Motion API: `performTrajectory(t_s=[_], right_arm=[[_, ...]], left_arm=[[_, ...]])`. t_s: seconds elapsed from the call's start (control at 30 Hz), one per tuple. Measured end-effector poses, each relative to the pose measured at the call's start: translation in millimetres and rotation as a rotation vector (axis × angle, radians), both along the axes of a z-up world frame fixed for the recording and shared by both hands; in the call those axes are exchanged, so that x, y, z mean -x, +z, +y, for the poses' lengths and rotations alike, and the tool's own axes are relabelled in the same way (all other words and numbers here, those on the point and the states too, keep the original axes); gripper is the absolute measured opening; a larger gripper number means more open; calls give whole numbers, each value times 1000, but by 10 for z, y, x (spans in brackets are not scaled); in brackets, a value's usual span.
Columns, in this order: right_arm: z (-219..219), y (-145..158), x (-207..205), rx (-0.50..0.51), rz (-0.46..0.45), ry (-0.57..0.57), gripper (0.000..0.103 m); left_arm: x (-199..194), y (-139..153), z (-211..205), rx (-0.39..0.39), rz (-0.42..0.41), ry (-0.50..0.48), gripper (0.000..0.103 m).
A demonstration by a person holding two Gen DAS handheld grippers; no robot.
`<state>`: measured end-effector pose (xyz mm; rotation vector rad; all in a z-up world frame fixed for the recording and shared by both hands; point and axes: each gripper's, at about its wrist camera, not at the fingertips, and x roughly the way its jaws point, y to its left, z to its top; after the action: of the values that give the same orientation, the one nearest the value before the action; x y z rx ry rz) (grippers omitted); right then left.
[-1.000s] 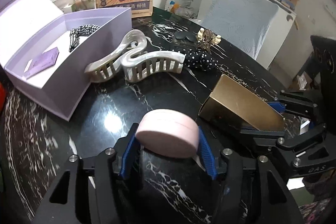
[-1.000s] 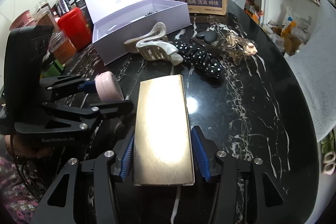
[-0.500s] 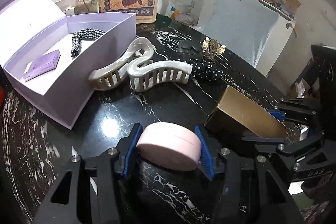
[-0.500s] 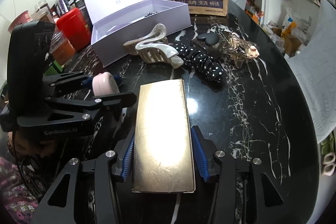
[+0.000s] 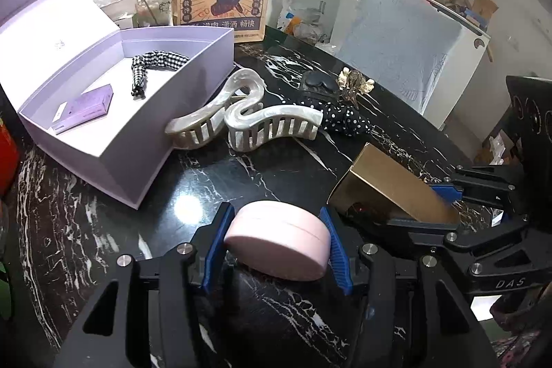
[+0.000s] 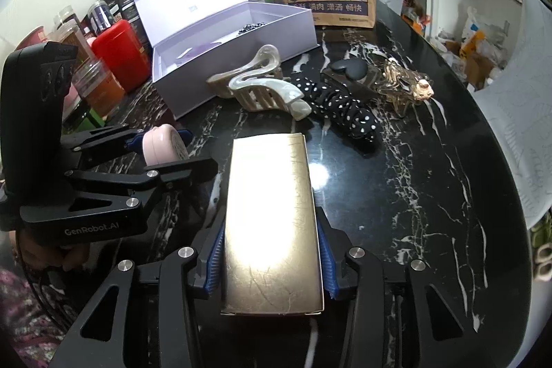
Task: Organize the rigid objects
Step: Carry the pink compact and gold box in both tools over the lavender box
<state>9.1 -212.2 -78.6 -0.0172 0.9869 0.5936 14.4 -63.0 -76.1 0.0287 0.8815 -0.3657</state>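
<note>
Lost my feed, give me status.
Left gripper shut on pink case. Right gripper closing around gold box. Pearl claw clip fronts lilac box.

A pink case (image 5: 276,238), a gold box (image 6: 272,223), a lilac box (image 5: 114,140), a pearly white clip (image 5: 262,123) and a black, white-veined bench (image 6: 431,195) are seen.

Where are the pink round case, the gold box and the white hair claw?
pink round case (image 5: 276,238), left wrist view, on its side wall.
gold box (image 6: 270,219), right wrist view, on its top face.
white hair claw (image 5: 272,123), left wrist view, on its toothed arm.
</note>
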Motion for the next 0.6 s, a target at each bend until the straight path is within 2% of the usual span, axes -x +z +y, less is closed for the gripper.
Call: performTrajectory(t_s=[0.33,0.6], right_arm=[[119,99,37,-19,-23,11,44],[359,183,5,-45,-35,72,44]], left_arm=[[53,99,114,-21,-26,31,51],[118,203,363,-22,-37,115,51]])
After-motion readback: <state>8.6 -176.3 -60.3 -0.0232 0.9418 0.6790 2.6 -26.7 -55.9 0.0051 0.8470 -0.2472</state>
